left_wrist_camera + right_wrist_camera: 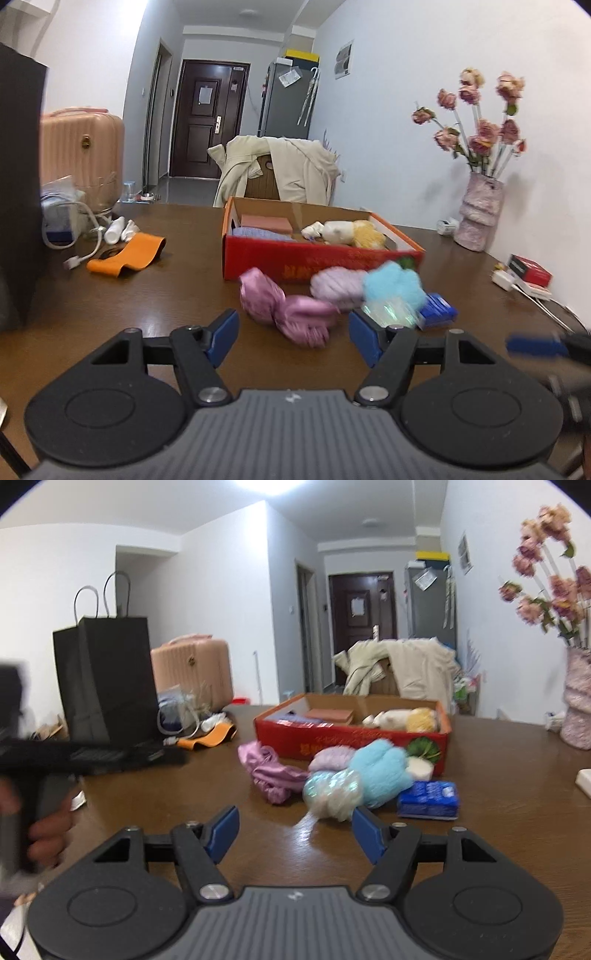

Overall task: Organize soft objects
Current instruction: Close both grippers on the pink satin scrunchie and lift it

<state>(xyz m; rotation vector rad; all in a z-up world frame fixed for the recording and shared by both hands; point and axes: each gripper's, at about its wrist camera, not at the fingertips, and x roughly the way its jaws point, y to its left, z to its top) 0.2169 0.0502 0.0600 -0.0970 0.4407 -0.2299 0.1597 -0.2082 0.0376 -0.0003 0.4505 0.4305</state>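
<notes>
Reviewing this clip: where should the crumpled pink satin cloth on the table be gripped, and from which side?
Probably the pink satin cloth at its pinched middle, where two bunched lobes meet: the narrowest part. Come from the near side, where the open left gripper already faces it; the red box blocks the far side.

No text can be read

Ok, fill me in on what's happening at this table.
A person holds a gripper in each hand, sorting soft things into the red box. The left gripper and right gripper are both open and empty, short of the pile still on the table: a pink satin cloth, a lilac fluffy piece, a blue fluffy piece and a blue tissue pack. A few soft items already lie in the box.
</notes>
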